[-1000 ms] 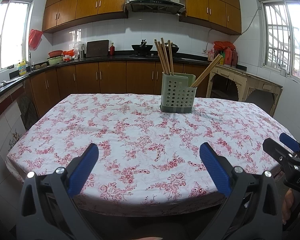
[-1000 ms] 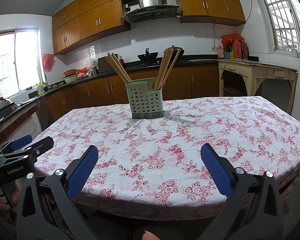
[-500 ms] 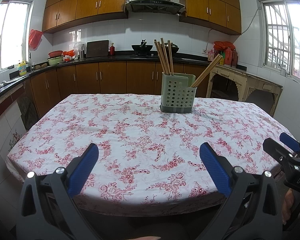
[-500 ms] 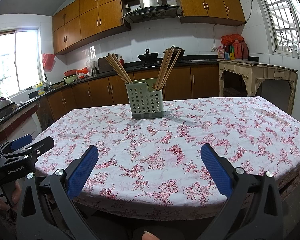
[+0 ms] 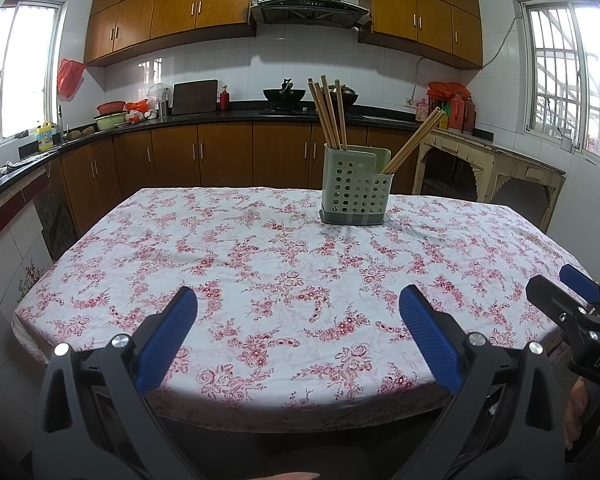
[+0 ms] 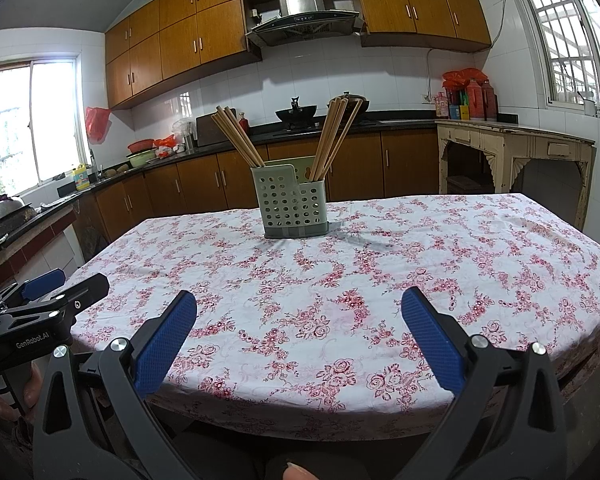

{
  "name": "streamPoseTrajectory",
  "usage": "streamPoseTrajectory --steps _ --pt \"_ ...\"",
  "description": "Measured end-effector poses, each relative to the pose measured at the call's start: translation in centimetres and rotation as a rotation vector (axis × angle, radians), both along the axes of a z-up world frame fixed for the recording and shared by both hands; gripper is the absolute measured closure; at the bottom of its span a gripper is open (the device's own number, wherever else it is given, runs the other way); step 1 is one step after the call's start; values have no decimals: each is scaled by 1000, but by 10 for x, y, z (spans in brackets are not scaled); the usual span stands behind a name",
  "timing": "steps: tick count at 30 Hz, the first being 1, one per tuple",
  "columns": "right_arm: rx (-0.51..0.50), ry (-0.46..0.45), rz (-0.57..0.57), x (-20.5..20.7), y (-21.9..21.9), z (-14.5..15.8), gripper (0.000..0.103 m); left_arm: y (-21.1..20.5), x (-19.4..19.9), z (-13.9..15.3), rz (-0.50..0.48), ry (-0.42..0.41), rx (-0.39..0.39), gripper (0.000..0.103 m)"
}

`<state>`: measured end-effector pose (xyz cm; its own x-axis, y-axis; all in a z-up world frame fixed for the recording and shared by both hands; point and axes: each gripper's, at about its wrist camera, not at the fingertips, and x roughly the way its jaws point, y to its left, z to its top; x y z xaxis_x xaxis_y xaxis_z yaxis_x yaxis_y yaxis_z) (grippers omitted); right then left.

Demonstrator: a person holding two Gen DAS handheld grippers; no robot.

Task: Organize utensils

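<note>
wooden cabinets, white tiled wall, bright windows, perhaps daylight.

One holder stands on the bench, with two bundles of chopsticks: about four in the upright bundle and, from the right wrist view, about four in the leaning one. Two hand-held grippers: left and right.
</note>
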<state>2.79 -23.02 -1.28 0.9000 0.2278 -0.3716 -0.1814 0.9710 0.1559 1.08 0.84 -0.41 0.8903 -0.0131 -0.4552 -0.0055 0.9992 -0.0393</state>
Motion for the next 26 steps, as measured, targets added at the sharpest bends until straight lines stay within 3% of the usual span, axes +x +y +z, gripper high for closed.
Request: streamPoseTrajectory --steps 26 --pt "0 0 1 0 0 0 2 1 -2 1 2 0 1 4"
